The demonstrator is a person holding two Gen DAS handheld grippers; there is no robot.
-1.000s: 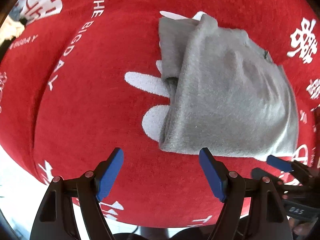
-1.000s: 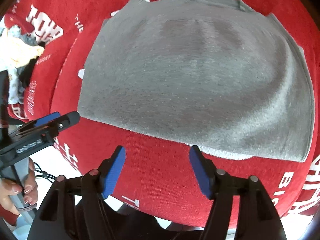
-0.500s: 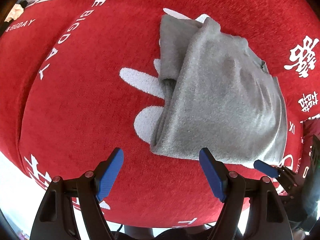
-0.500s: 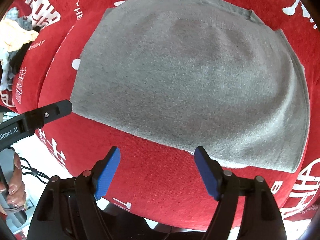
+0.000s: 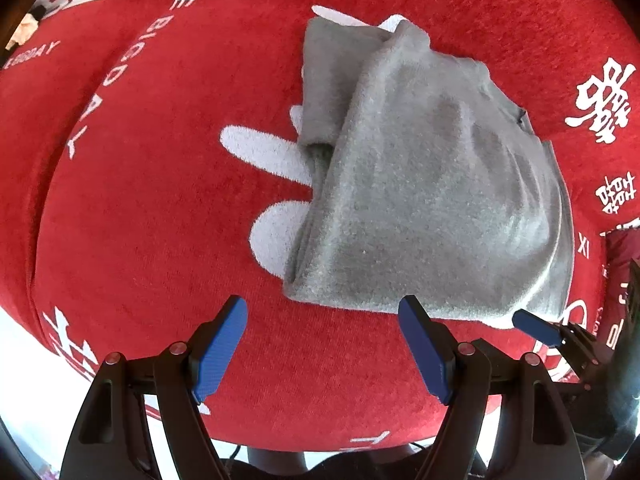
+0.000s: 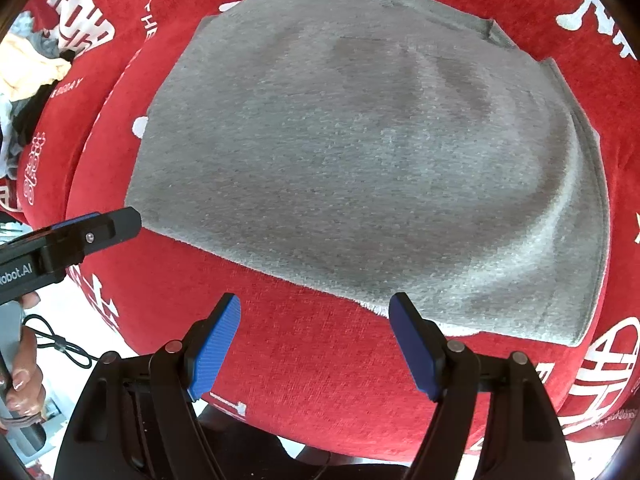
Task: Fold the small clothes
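Both grippers had crept a little closer to the cloth since the moment before, so the near hem sat just ahead of their blue tips. Beneath everything lay the red blanket [image 5: 140,220] with its white lettering, spread wide and bulging under the fisheye. On it rested the grey garment [image 6: 360,160], already folded over on itself, its left side doubled into a thick ridge with a sleeve tucked under in the left wrist view [image 5: 420,200]. Far to the left, a heap of other clothes [image 6: 28,76] sat at the blanket's edge. Nearest, the left gripper [image 5: 324,354] stood with fingers spread wide, holding nothing, just short of the hem's left corner. Likewise the right gripper [image 6: 316,348] was parted and empty before the hem.
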